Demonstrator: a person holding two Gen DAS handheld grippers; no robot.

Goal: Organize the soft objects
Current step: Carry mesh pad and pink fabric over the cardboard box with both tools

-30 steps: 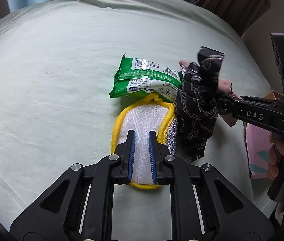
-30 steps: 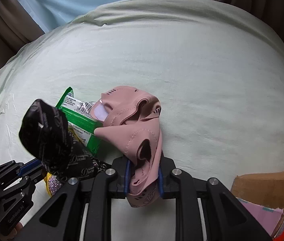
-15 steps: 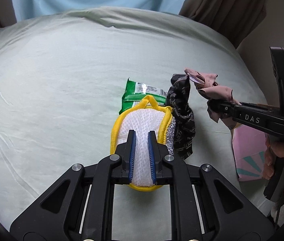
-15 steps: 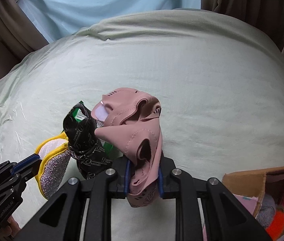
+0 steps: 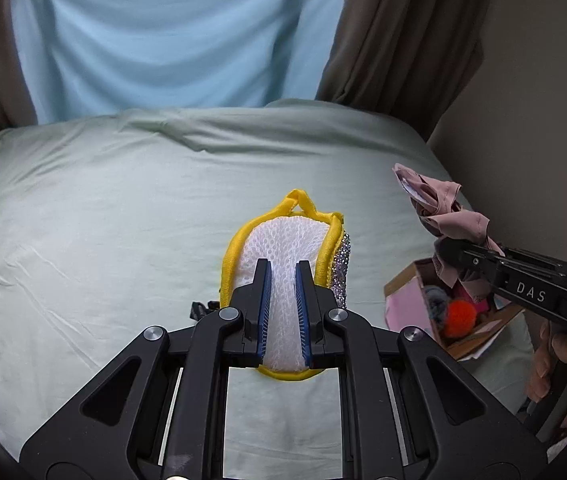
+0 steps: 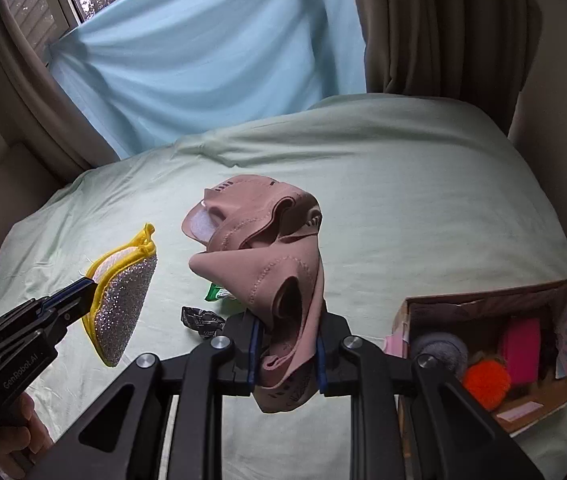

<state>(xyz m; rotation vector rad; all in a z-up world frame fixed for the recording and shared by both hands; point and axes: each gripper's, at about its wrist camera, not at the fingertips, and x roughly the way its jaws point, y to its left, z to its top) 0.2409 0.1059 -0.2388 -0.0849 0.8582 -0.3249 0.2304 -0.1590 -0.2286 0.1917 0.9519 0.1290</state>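
Cardboard box (image 6: 487, 308) at bed edge (image 6: 563, 264)

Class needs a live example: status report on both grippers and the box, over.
Left gripper shut on yellow-rimmed scrub pad. Right gripper shut on pink fabric mask. Both lifted off bed. Cardboard box open, nothing blocking.

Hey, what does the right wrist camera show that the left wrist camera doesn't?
Only the right wrist view shows the green packet and the black patterned cloth lying on the bed, the scrubber's glittery silver face, and the window at the upper left. Only the left wrist view shows the scrubber's white mesh face between the left gripper fingers. Both show the yellow-rimmed scrubber, the pink fabric clamped in the right gripper, the cardboard box with the orange pom-pom, and the pale green bedsheet.
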